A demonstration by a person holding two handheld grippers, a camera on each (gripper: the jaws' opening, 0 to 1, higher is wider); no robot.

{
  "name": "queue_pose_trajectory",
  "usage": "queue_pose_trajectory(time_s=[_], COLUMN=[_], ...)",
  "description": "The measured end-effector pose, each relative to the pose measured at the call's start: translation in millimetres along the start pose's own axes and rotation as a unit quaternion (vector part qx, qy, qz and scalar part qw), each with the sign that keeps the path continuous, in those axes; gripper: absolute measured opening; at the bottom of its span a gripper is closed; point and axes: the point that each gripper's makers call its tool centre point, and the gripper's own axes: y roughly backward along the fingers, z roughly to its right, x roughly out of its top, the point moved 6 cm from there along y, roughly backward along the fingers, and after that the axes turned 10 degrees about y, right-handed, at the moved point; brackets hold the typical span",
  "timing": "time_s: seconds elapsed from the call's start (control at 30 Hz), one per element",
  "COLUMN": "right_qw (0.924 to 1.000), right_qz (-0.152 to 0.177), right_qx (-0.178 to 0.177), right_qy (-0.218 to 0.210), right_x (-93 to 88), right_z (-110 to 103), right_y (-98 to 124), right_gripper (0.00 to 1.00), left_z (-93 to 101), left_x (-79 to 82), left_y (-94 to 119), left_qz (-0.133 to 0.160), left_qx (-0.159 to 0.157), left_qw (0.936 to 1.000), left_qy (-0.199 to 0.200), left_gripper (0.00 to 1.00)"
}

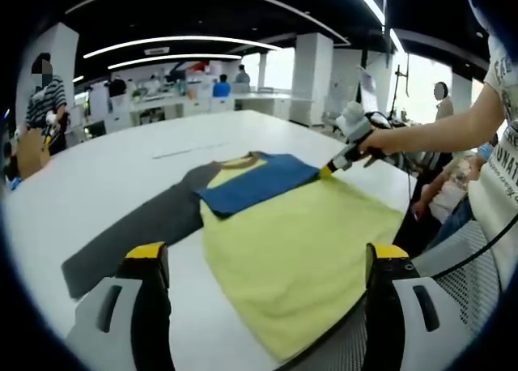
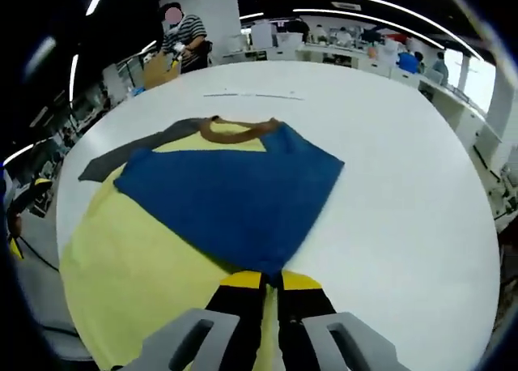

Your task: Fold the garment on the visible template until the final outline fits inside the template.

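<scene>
The garment (image 1: 291,249) lies mid-frame on the white counter (image 1: 121,168) — yellow body flat, blue sleeve (image 2: 235,197) folded across the chest, grey sleeve (image 1: 137,229) spread out left. The right claw (image 2: 271,280) is clenched on the blue sleeve's cuff; the left claw (image 1: 267,253) hovers released. One fold is made, with more folding left, I judge.

A large open-plan lab or office hall is indicated by the long strip lights (image 1: 174,40) on a dark ceiling, white square columns (image 1: 314,75), rows of white workbenches (image 1: 174,105) attended by people (image 1: 221,86), and the broad white table (image 2: 388,168) in front.
</scene>
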Motion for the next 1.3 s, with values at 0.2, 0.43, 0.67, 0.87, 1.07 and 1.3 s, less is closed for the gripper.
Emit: queue_pose_trajectory(time_s=[0.2,0.43,0.67,0.87,1.07,1.3], right_qw=[1.0000,1.0000,0.9998,0.9996,0.9995,0.9996], right_qz=[-0.002,-0.009,-0.015,-0.021,-0.023,-0.019], right_qx=[0.000,-0.004,-0.010,-0.018,-0.018,-0.010], right_qy=[0.002,0.000,0.002,-0.005,-0.013,-0.018], right_x=[-2.0,-7.9,-14.3,-21.0,-25.2,-26.0], right_z=[6,18,31,44,50,50], right_y=[2,7,11,17,21,22], right_gripper=[0.00,0.00,0.00,0.01,0.01,0.03], left_z=[-0.3,-1.3,-3.9,-5.5,-6.2,-8.7], left_x=[0.4,-1.5,-1.1,-3.1,-1.6,-1.8], left_y=[0,0,1,0,-1,0], left_qz=[0.001,0.000,-0.003,-0.008,-0.009,-0.010], left_qx=[0.000,0.002,0.007,0.009,0.008,0.010], left_qw=[1.0000,1.0000,1.0000,0.9999,0.9999,0.9999], left_qy=[-0.002,0.001,-0.001,0.003,0.003,0.004], left_gripper=[0.99,0.99,0.99,0.98,0.98,0.98])
